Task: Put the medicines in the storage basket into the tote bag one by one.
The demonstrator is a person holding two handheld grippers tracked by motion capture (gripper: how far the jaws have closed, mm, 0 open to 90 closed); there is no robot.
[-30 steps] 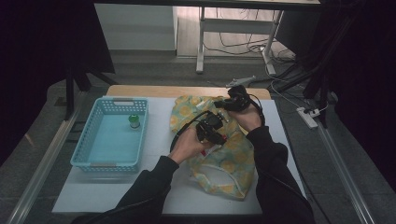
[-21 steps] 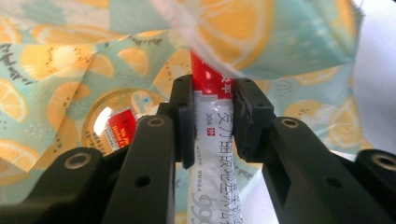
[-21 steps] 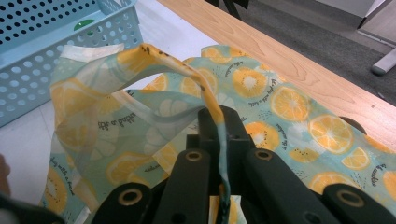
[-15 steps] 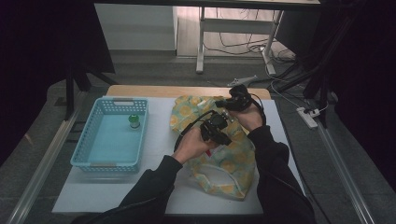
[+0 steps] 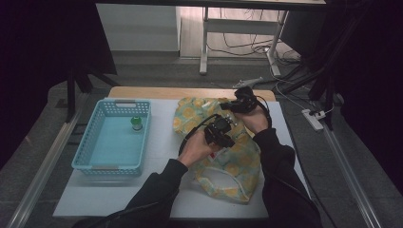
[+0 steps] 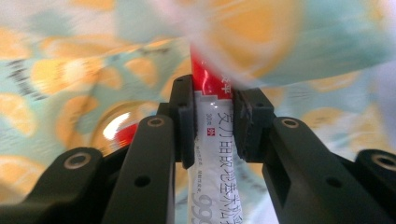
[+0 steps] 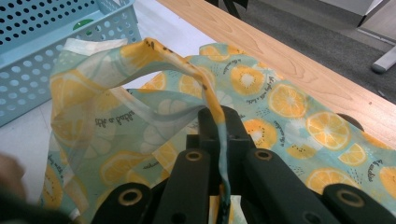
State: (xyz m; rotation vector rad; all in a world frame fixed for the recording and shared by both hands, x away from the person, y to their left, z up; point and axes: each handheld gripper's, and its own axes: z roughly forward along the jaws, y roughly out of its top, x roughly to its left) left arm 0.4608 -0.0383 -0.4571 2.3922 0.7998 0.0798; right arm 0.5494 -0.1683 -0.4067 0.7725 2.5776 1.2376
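A teal bag point(image 5: 237, 166) printed with orange citrus slices lies on the white mat, right of the middle. My right gripper point(image 5: 240, 104) is at the bag's far end, shut on a raised fold of the bag's rim point(image 7: 187, 70), which it pinches between its pads point(image 7: 219, 116). My left gripper point(image 5: 219, 130) hovers over the bag's middle, shut on a long red and white sachet point(image 6: 212, 154) with printed characters. The sachet's red top end point(image 6: 205, 70) reaches under a blurred flap of the bag fabric point(image 6: 56, 70), which hides its tip.
A light blue perforated basket point(image 5: 95, 156) stands on the left of the mat with a small green-capped bottle point(image 5: 137, 122) inside. The wooden table edge point(image 7: 289, 60) runs behind the bag. Something shiny and red point(image 6: 116, 128) shows beside the left jaw.
My left gripper has shifted slightly to the right over the bag with the sachet in it. The right gripper has kept still on the bag's rim.
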